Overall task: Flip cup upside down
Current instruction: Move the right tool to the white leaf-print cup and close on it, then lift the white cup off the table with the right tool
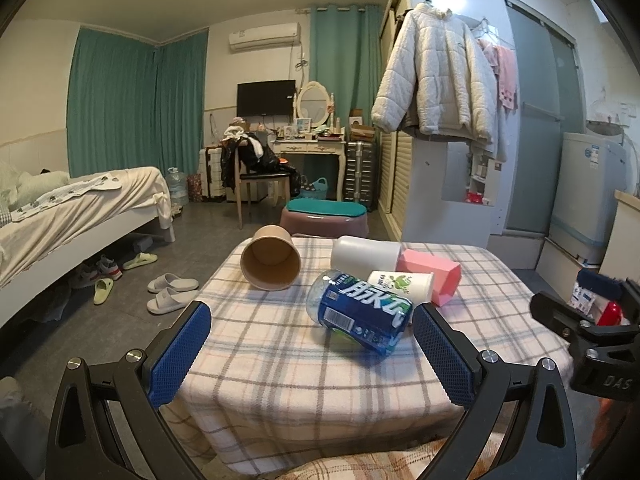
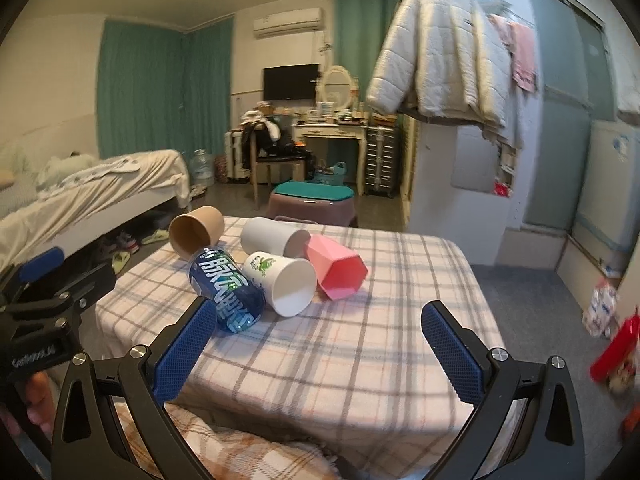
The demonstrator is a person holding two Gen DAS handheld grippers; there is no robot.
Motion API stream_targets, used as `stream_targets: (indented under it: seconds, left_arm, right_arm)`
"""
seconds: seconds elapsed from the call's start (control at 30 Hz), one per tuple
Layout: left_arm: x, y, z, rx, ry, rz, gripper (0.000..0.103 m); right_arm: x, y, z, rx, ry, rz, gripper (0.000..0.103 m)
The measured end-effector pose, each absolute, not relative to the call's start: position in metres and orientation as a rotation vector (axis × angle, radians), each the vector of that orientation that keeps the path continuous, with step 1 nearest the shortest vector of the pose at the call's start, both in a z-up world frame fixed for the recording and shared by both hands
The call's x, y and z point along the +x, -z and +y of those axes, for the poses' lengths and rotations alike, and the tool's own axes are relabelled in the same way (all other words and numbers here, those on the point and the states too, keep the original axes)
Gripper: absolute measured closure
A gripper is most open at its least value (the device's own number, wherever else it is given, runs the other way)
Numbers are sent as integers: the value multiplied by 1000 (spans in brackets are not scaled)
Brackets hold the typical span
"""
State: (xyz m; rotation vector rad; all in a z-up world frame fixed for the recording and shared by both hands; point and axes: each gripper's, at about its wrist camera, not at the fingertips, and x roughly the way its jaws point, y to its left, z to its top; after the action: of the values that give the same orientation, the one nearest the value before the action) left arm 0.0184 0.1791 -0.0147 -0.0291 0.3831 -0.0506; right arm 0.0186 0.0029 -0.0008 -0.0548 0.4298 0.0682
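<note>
Several cups lie on their sides on the checked tablecloth (image 1: 280,360) (image 2: 360,340): a brown paper cup (image 1: 271,258) (image 2: 196,232), a plain white cup (image 1: 366,255) (image 2: 274,236), a white cup with a green print (image 1: 402,285) (image 2: 282,280), a pink faceted cup (image 1: 430,276) (image 2: 336,266), and a blue-labelled clear cup (image 1: 360,312) (image 2: 226,290). My left gripper (image 1: 312,320) is open and empty, just short of the blue-labelled cup. My right gripper (image 2: 314,326) is open and empty, in front of the printed white cup.
The small table stands in a bedroom. A purple stool with a teal cushion (image 1: 326,216) (image 2: 312,200) is behind it, a bed (image 1: 72,212) to the left, slippers (image 1: 172,292) on the floor, a white cabinet (image 1: 448,192) and washing machine (image 1: 588,192) to the right.
</note>
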Motion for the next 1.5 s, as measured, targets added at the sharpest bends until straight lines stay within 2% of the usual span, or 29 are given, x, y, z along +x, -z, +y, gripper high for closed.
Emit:
stream_targets:
  seconds: [0.27,0.53,0.6,0.7,1.3,1.33,1.4,1.5]
  left_arm:
    - [57,13,180,-42,-9,425,0]
    - [96,27,183,-32,-44,496,0]
    - [104,31,187,-30,-52,508,0]
    - [113,35,194,-35,-53,521,0]
    - [142,59,202,-49,-9,592,0]
    - [142,59,202,-54,-10,593,0]
    - [142,59,204,-59,-12,596,0]
    - [139,57,206,-63,-13,591,0]
  right_arm:
    - [78,-13,-11,-192,-211,546,0]
    - [163,-3,2,-265,-398,687,1]
    - [184,1,11,-294,-468,745,9]
    - [211,16,27,-399,-527,836,13]
    - [240,69,53,-589,-712,1012,13]
    - [241,72,55,-592,-705,1019,15]
    - [241,76,58,-583,-696,1036,29]
    - [238,80,61,-569,-657,1039,32]
